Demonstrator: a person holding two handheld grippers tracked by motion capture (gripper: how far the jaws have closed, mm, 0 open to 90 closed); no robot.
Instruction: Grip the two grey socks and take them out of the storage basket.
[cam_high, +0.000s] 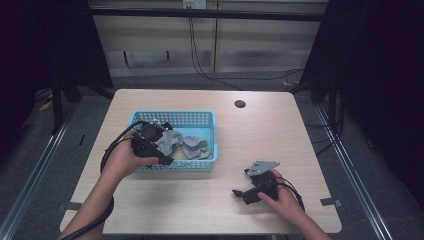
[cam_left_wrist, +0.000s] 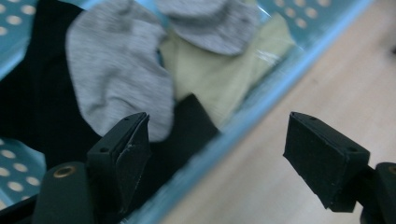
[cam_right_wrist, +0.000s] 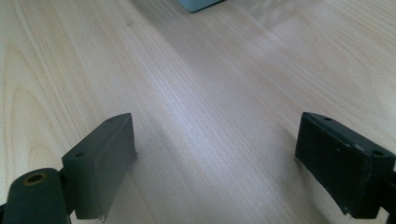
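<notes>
Grey socks lie in the blue basket on a yellowish cloth, just beyond the left gripper; its fingers spread wide, straddling the basket's front rim, gripping nothing. Right gripper sits well apart on the table, fingers released.

- No lettering, label, brand, number or sign can be read in the high view or in either gripper view.
</notes>
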